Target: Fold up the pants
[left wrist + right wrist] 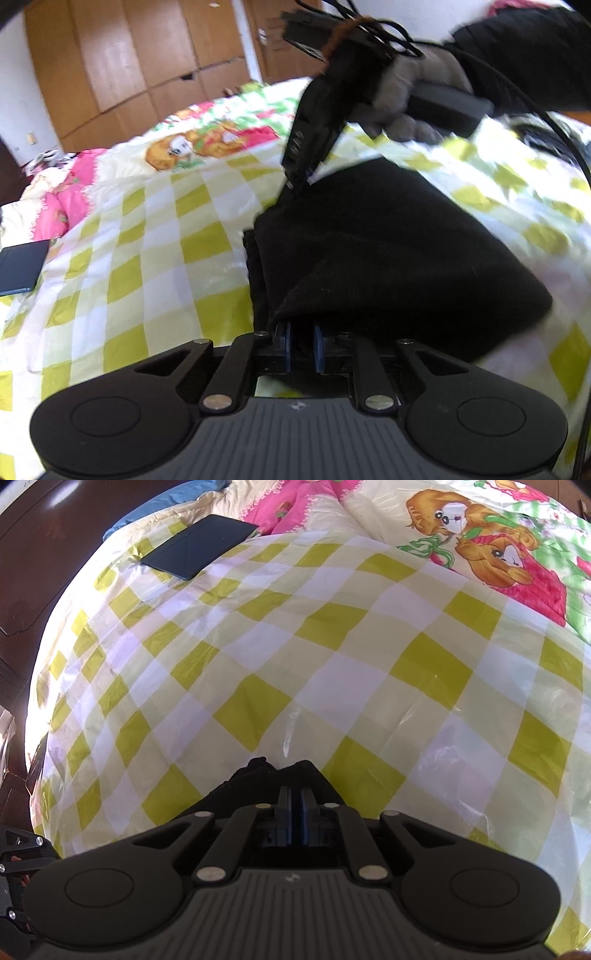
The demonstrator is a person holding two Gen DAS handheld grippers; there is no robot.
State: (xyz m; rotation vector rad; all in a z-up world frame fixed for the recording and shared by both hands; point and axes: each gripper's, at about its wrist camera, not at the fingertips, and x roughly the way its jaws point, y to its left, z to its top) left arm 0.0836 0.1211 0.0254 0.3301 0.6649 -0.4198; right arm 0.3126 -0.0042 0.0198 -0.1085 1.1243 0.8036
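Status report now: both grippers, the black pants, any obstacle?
Left gripper on pants edge. Right gripper shut on pants corner. Dark tablet case far off, no obstacle.

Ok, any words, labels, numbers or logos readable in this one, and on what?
No readable words or numbers.
Pale emblem on the left hand-held gripper body: a symbol, no letters.
Same emblem on the right hand-held gripper body: no letters.
White marks on the right hand-held gripper's side, left wrist view: too blurred to read.
Cartoon bedsheet: no text visible.
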